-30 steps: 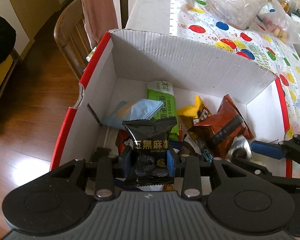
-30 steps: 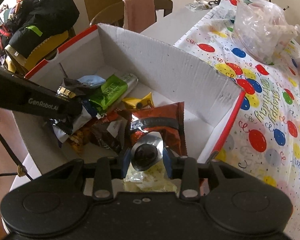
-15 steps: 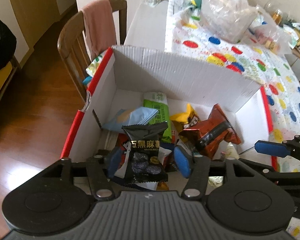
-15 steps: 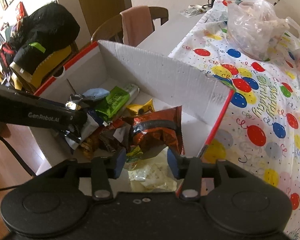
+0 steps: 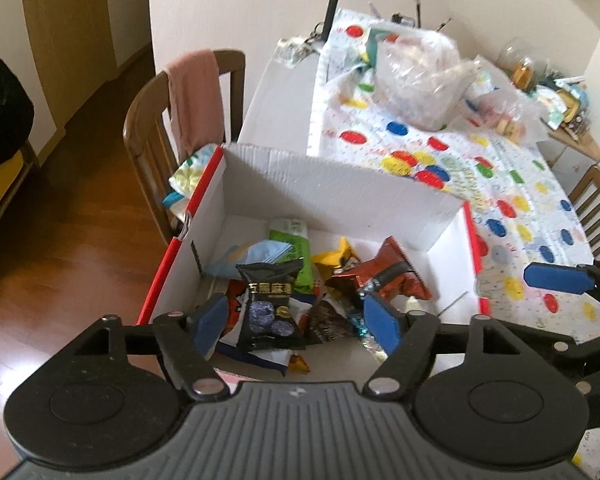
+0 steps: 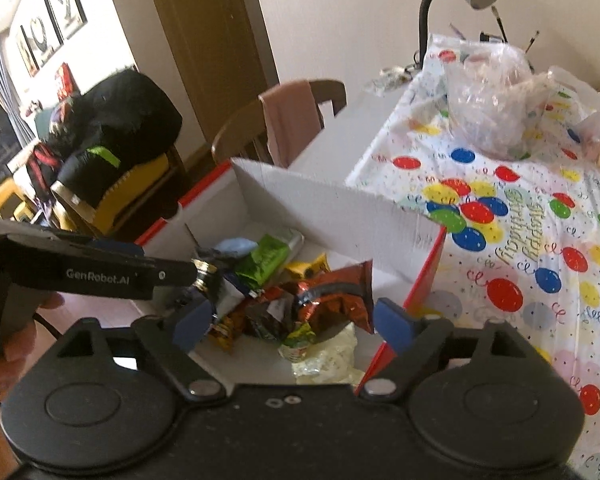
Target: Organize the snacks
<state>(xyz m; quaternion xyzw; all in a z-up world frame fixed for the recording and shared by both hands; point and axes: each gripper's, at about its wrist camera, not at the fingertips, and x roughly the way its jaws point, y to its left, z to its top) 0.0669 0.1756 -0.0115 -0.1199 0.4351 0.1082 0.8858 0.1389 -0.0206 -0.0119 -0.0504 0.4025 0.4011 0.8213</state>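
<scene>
Snacks are sitting in a heap on the floor of the white cardboard box [image 5: 340, 192] as I am looking through the left wrist camera. I am holding the left gripper [image 5: 296, 320] above the near side of the box with its blue pads spread wide and gripping nothing. The black packet [image 5: 270, 306] with gold lettering is lying between the pads in this view, on top of other wrappers and touching neither pad. Behind it, a pale blue pouch [image 5: 256, 256] and a green packet [image 5: 294, 248] are resting near the back wall, and a reddish-brown bag [image 5: 388, 276] is leaning to their right. One blue finger of the right gripper [image 5: 556, 278] is showing at the right edge, over the balloon-print tablecloth [image 5: 520, 200].

Looking through the right wrist camera, I am keeping the right gripper [image 6: 294, 326] over the box's right corner, its pads also spread apart and empty. The reddish-brown bag [image 6: 336, 300] is lying just ahead of them, with a pale yellowish packet [image 6: 332, 360] below it. The left gripper [image 6: 196, 304] is reaching in from the left above the pile.
</scene>
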